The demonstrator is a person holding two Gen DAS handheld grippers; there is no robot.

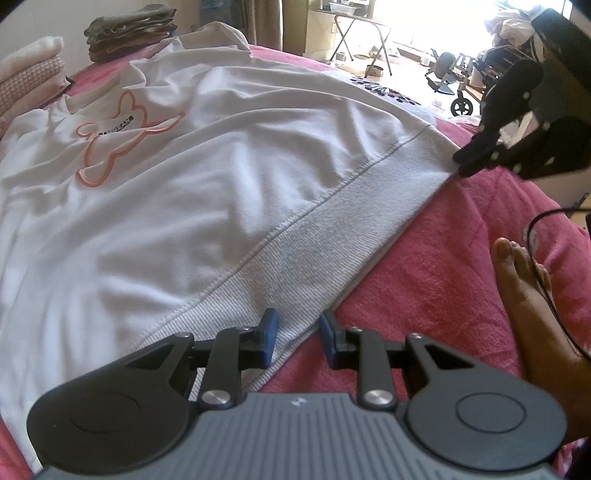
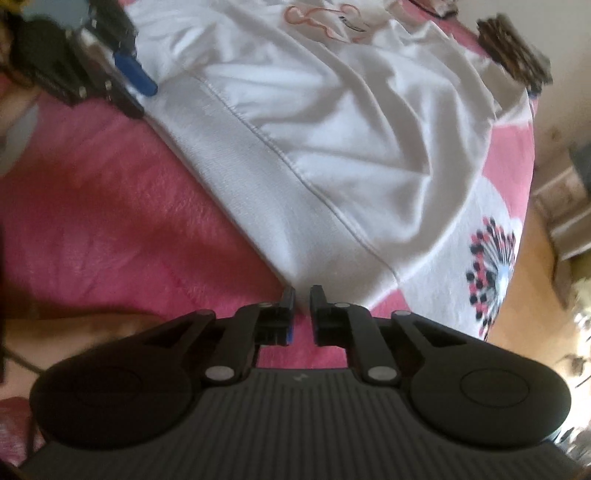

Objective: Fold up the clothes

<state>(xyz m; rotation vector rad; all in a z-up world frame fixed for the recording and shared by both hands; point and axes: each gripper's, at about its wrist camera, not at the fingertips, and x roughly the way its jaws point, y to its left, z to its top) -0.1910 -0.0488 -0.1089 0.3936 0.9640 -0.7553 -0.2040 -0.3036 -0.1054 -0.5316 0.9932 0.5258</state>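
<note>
Two grippers at the ribbed hem of one white sweatshirt (image 1: 177, 192), spread flat on a pink bedspread (image 1: 424, 258).
Left gripper (image 1: 295, 332) — jaws apart, straddling the hem edge.
Right gripper (image 2: 302, 295) — nearly closed at the hem corner; pinching it or not, cannot tell.
Step, as judged: taking hold of the hem; next calls for both corners gripped.
Beyond — folded stack (image 1: 129, 31).

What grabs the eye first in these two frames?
The white sweatshirt spread over the pink blanket fills both views, orange bear outline near its collar. The left gripper sits open at the ribbed hem; the right gripper is nearly shut at the hem's far corner.
</note>
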